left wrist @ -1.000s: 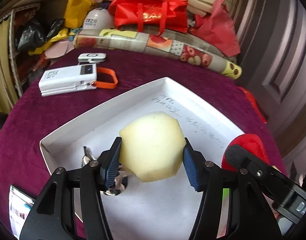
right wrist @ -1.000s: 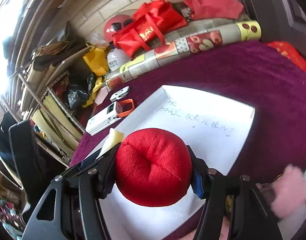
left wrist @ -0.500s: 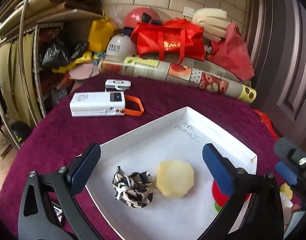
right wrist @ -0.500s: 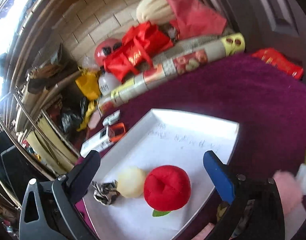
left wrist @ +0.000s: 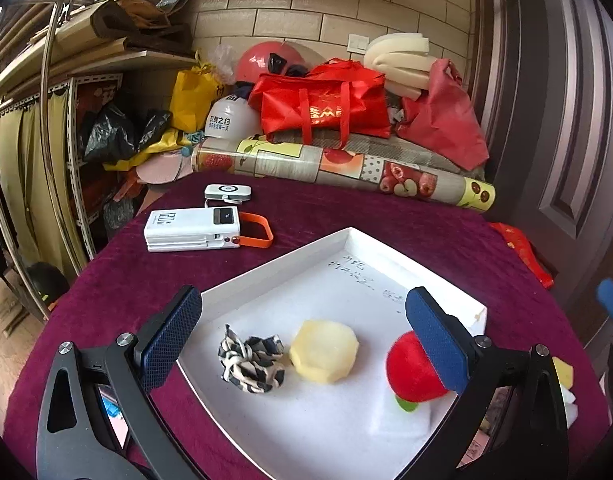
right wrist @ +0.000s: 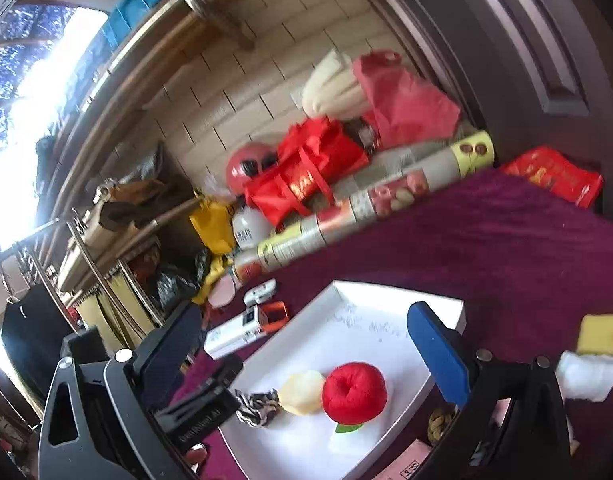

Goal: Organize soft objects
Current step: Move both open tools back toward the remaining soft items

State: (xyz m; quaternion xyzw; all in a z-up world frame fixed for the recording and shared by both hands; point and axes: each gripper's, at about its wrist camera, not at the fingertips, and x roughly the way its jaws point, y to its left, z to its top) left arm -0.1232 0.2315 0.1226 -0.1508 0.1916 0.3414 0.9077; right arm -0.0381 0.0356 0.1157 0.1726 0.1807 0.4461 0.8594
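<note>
A white tray (left wrist: 346,264) lies on the purple tablecloth. In it lie a black-and-white scrunchie (left wrist: 252,358), a pale yellow sponge (left wrist: 324,350) and a red plush apple (left wrist: 414,372) with a green leaf. My left gripper (left wrist: 304,336) is open and empty, held above and back from the tray. My right gripper (right wrist: 306,354) is open and empty, also raised above the tray (right wrist: 386,320); the same scrunchie (right wrist: 258,406), sponge (right wrist: 300,392) and apple (right wrist: 354,394) show below it.
A white power bank (left wrist: 192,228) with an orange strap and a small white device (left wrist: 227,192) lie left of the tray. A yellow sponge (right wrist: 598,332) and a white soft piece (right wrist: 586,374) lie right of it. Rolled mat (left wrist: 346,168) and red bags (left wrist: 326,104) line the back edge.
Both grippers opened, leaving the yellow sponge and the red apple in the tray, then drew back and up from it.
</note>
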